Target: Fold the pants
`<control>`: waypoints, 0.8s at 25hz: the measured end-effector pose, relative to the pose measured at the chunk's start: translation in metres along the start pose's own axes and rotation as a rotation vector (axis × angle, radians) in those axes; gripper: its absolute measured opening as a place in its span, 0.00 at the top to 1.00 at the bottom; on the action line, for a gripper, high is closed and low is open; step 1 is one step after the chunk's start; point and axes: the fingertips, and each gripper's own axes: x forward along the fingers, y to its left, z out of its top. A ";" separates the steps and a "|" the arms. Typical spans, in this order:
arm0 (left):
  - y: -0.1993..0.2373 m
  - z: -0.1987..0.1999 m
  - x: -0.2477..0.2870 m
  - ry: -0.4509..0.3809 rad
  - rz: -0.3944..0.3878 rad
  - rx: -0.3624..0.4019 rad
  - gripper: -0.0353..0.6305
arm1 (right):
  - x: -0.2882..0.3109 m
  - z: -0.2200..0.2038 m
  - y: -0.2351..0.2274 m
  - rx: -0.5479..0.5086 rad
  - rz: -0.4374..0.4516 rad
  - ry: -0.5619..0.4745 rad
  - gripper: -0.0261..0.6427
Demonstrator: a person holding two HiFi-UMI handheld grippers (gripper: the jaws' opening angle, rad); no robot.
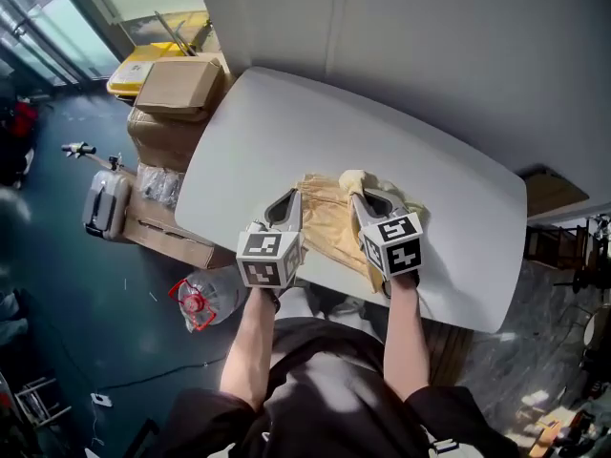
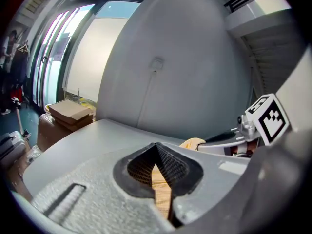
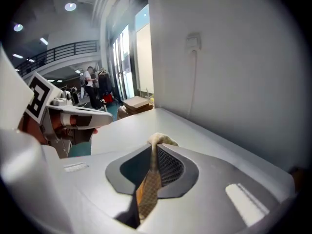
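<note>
The tan pants (image 1: 329,229) lie bunched on the white table (image 1: 286,132) near its front edge, between my two grippers. My left gripper (image 1: 289,205) is shut on a fold of the tan cloth at the pile's left side; the cloth (image 2: 160,184) shows pinched between its jaws. On the pile's right side my right gripper (image 1: 359,198) is shut on another part, and a cream-coloured edge (image 3: 160,140) pokes out past its tips. In the left gripper view the right gripper (image 2: 229,141) sits close by, with cloth (image 2: 193,143) bulging beside it.
Stacked cardboard boxes (image 1: 177,89) and a yellow bin (image 1: 143,60) stand by the table's left end. A water jug (image 1: 202,299) and a small suitcase (image 1: 105,203) sit on the floor. A grey wall (image 1: 430,46) runs behind the table; a wooden crate (image 1: 554,194) is at right.
</note>
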 end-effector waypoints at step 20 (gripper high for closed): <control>0.092 -0.055 -0.003 0.138 0.076 -0.085 0.94 | 0.126 -0.078 0.150 -0.096 0.409 0.321 0.85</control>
